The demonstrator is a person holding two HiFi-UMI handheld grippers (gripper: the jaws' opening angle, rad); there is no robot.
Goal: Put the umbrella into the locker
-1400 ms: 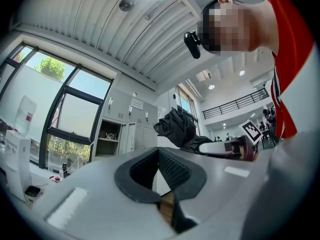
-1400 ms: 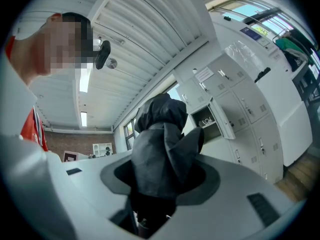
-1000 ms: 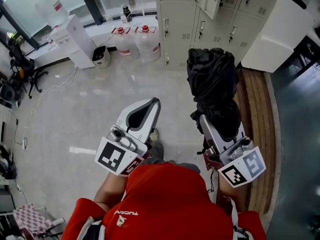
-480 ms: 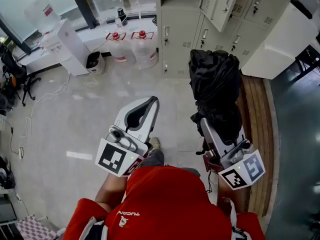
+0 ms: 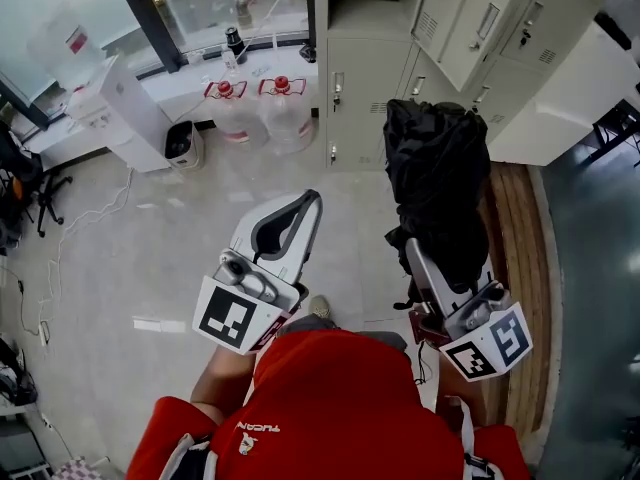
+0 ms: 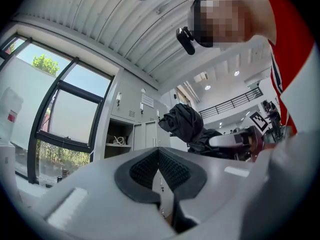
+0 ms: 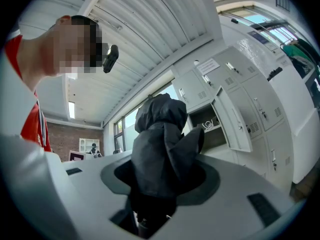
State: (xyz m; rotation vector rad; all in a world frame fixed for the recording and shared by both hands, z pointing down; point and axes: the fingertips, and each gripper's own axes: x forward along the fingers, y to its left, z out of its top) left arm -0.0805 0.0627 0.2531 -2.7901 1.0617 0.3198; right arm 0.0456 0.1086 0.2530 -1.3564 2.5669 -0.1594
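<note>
A black folded umbrella (image 5: 435, 178) stands upright in my right gripper (image 5: 422, 258), which is shut on its lower part; its cloth hides the fingertips. In the right gripper view the umbrella (image 7: 160, 144) fills the gap between the jaws of that gripper (image 7: 160, 179). My left gripper (image 5: 308, 201) is held out beside it, shut with nothing in it; its ribbed pads meet at the tip of the gripper (image 6: 158, 154). Ahead stands a bank of grey lockers with one open compartment (image 5: 365, 8), its door (image 5: 470, 28) swung out to the right. That open compartment (image 7: 207, 121) lies just beyond the umbrella.
Two large water bottles (image 5: 283, 98) stand on the floor left of the lockers, by a white dispenser (image 5: 120, 98) and a small bin (image 5: 182, 140). A wooden platform (image 5: 515, 268) runs along the right. A white cabinet (image 5: 570, 88) stands at the far right.
Both grippers have travelled forward with the person, and the lockers and water bottles now sit closer in the head view. The grip on the umbrella is unchanged.
</note>
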